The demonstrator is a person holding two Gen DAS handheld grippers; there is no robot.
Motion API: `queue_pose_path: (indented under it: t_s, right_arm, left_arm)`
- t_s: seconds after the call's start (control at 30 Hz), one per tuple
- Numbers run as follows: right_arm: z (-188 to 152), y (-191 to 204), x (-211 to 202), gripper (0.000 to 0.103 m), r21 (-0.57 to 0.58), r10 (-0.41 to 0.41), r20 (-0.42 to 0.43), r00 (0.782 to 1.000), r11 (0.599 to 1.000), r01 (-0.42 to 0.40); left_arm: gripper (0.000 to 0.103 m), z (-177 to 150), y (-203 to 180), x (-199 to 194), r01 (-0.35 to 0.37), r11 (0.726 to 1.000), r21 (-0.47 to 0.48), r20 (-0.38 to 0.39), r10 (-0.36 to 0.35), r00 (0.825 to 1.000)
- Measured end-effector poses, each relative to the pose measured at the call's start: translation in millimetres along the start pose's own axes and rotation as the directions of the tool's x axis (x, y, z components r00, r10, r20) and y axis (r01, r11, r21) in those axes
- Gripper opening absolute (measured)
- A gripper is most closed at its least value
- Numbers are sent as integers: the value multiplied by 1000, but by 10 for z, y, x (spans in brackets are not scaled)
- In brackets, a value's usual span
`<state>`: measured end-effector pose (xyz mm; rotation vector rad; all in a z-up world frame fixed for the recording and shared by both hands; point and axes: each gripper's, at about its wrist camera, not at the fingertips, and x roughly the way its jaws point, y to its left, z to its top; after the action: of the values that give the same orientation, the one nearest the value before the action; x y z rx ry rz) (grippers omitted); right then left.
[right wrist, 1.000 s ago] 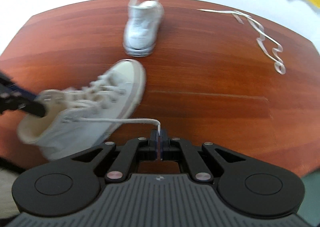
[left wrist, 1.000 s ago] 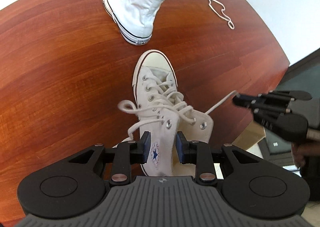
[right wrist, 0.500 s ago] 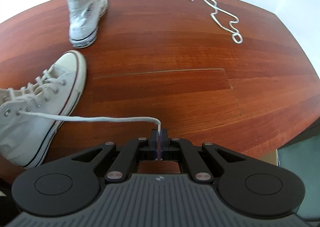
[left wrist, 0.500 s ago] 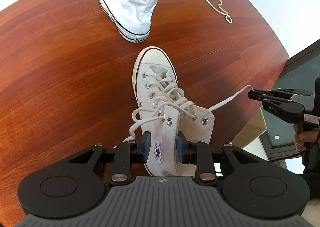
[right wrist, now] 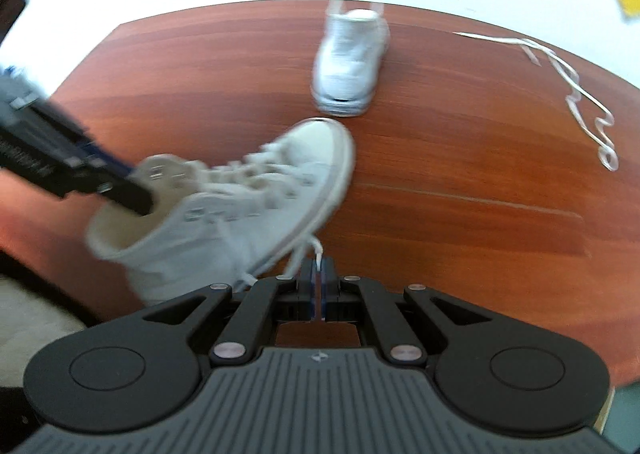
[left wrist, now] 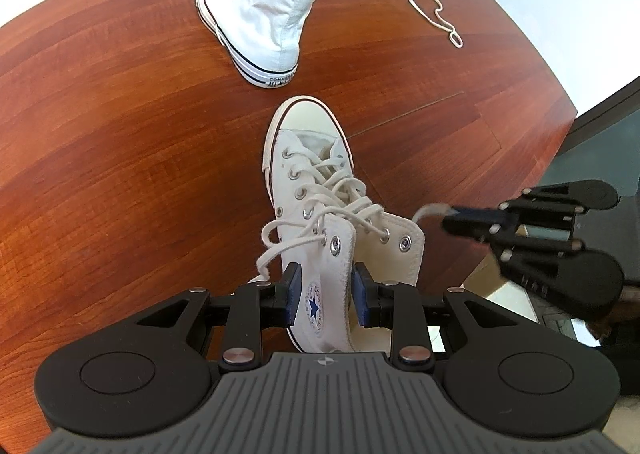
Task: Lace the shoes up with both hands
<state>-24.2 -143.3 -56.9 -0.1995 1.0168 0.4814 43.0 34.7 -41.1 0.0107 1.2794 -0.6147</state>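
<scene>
A cream high-top shoe (left wrist: 316,190) stands on the wooden table (left wrist: 120,158), toe away from me, laced most of the way up. My left gripper (left wrist: 325,294) is shut on the left ankle flap with the star patch. My right gripper (right wrist: 319,269) is shut on the end of the shoe's lace (right wrist: 316,248); in the left wrist view the right gripper (left wrist: 448,220) hangs just right of the shoe's collar. The same shoe (right wrist: 240,206) is blurred in the right wrist view, with the left gripper (right wrist: 132,198) at its collar.
A second white high-top (left wrist: 264,18) without a lace stands at the far side of the table. A loose lace (left wrist: 420,2) lies to its right. The table edge (left wrist: 560,126) drops off at the right, with a box and dark floor below.
My right gripper has swung back toward the shoe with the lace end, so the lace that was stretched taut now hangs slack and short. The left gripper and shoe have stayed put.
</scene>
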Motion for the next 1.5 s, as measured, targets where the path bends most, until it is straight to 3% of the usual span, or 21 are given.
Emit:
queue_pose_path:
  t_s: [0.47,0.9,0.93,1.03,1.07,1.3,1.37,1.5]
  right_arm:
    - [176,195,72,3,-63,100,12,995,993,-99]
    - [213,305,175,6,-127,107,-28,994,986,-110]
    - [211,308,177,7,-131,106,-34,994,985,-110]
    - [209,307,171,33,-139,95,-34,995,985,-99]
    - [208,304,165,33,-142,95,-32,995,985,-99]
    - [221,321,202,31,-159,77,-31,997,984,-81]
    - [228,325,232,21,-158,67,-28,997,985,-70]
    - [248,324,286,10,-148,57,-30,998,987,-61]
  left_arm:
    - [30,-20,12,-29,-6,1000,-6,3,6,1000]
    - [30,-42,29,-51,-12,1000,-16,2,12,1000]
    - [30,-42,30,-52,-12,1000,-16,2,12,1000]
    - [30,-41,30,-49,-9,1000,-16,1,9,1000]
    - [30,-40,31,-48,-8,1000,-16,0,8,1000]
    - [30,-26,22,-22,2,1000,-10,-5,-2,1000]
    - [30,-22,22,-16,5,1000,-10,-8,-5,1000]
    - [30,-16,24,3,9,1000,-9,-17,-9,1000]
